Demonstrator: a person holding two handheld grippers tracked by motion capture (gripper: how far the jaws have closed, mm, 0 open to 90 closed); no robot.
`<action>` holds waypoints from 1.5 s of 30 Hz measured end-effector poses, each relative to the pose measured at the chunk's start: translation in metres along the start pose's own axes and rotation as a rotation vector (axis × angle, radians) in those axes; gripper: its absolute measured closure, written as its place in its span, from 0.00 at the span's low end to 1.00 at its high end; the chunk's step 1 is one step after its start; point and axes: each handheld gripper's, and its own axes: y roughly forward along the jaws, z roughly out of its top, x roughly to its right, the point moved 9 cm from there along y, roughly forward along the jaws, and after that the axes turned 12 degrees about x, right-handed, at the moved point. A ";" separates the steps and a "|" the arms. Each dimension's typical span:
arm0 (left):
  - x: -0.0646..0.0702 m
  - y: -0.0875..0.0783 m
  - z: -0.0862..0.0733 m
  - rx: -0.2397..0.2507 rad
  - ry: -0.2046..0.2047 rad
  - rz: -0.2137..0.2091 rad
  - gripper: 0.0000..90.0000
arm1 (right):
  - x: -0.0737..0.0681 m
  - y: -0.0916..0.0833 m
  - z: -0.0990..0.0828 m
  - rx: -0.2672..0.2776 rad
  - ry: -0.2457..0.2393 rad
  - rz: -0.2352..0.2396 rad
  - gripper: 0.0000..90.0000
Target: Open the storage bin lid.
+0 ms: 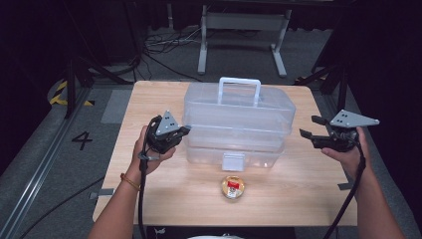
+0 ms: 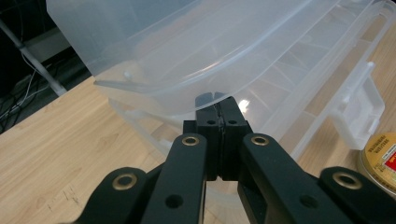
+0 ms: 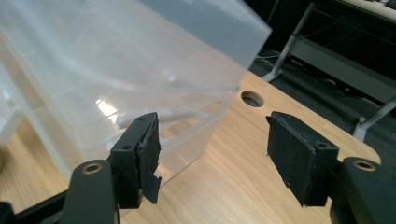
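A clear plastic storage box [image 1: 239, 119] with a white handle [image 1: 239, 84] and a front latch [image 1: 233, 162] stands in the middle of the wooden table [image 1: 149, 99]. A small round tin [image 1: 232, 186] with a gold lid and red label lies in front of it. My left gripper [image 1: 187, 130] is shut, its tips against the box's left side, just under the upper tier's rim [image 2: 154, 86]. Nothing shows between its jaws [image 2: 219, 100]. My right gripper [image 1: 309, 126] is open, a short way off the box's right end, with only bare table between its pads [image 3: 212, 154].
A cable hole [image 3: 252, 98] is cut in the table near the box's right corner. The tin [image 2: 380, 156] lies close to the latch [image 2: 359, 112]. Metal stand legs [image 1: 239, 45] and cables lie on the floor beyond the far edge.
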 end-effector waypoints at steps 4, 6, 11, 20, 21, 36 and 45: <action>-0.002 0.001 0.004 -0.017 0.017 -0.004 1.00 | -0.012 0.007 -0.006 0.013 0.011 0.052 0.39; -0.003 0.001 0.005 -0.021 0.025 -0.002 1.00 | -0.015 0.012 -0.006 0.030 0.021 0.065 0.43; -0.003 0.001 0.005 -0.016 0.024 -0.008 1.00 | -0.020 0.023 0.000 0.075 0.011 0.052 0.47; -0.005 -0.004 0.006 0.004 0.010 0.001 1.00 | -0.023 0.031 0.010 0.131 -0.043 0.031 0.60; -0.005 -0.005 0.006 0.007 0.012 0.003 0.99 | -0.023 0.031 0.011 0.139 -0.046 0.026 0.61; 0.037 -0.014 -0.008 0.013 0.050 -0.096 0.82 | -0.011 0.032 0.038 0.264 -0.034 -0.063 0.76; 0.052 0.004 -0.013 -0.032 0.114 -0.175 0.78 | 0.000 0.038 0.051 0.292 -0.038 -0.114 0.80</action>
